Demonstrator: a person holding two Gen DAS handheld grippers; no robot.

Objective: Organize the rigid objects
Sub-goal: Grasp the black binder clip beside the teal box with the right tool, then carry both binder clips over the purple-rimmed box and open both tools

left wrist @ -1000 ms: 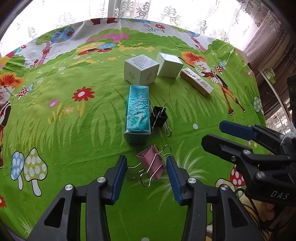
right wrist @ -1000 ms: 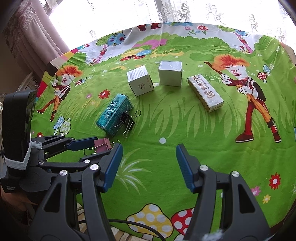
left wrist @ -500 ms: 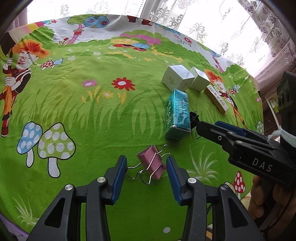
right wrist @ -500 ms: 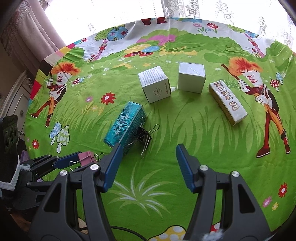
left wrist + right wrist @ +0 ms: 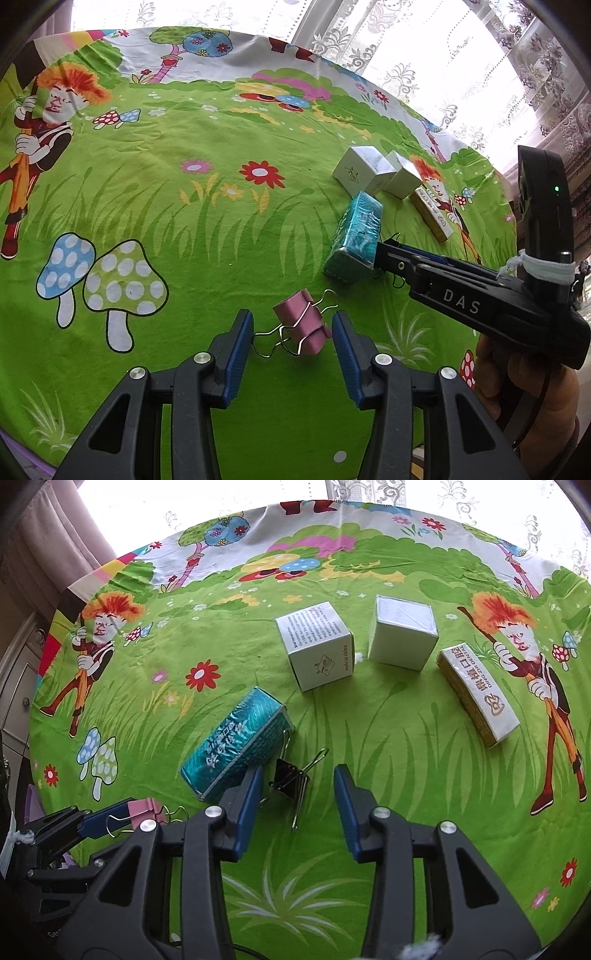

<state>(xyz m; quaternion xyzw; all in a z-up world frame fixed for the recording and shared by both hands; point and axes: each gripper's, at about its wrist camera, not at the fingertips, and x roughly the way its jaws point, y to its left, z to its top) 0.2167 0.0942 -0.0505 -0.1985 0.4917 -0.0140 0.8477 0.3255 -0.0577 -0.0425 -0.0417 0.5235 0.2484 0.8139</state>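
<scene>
Jaws of the right gripper (image 5: 297, 805) are closing around the black clip (image 5: 286, 781) (earlier unreached). Left gripper (image 5: 291, 341) clamps the pink clip (image 5: 301, 323), so both clips get moved.

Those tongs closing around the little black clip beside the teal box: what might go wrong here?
The right tongs are closing on the black clip, whose wire handles stick out, so it could twist or slip free. The left finger sits against the teal box and may nudge it. The pink clip in the left tongs hangs tilted and might drop.
</scene>
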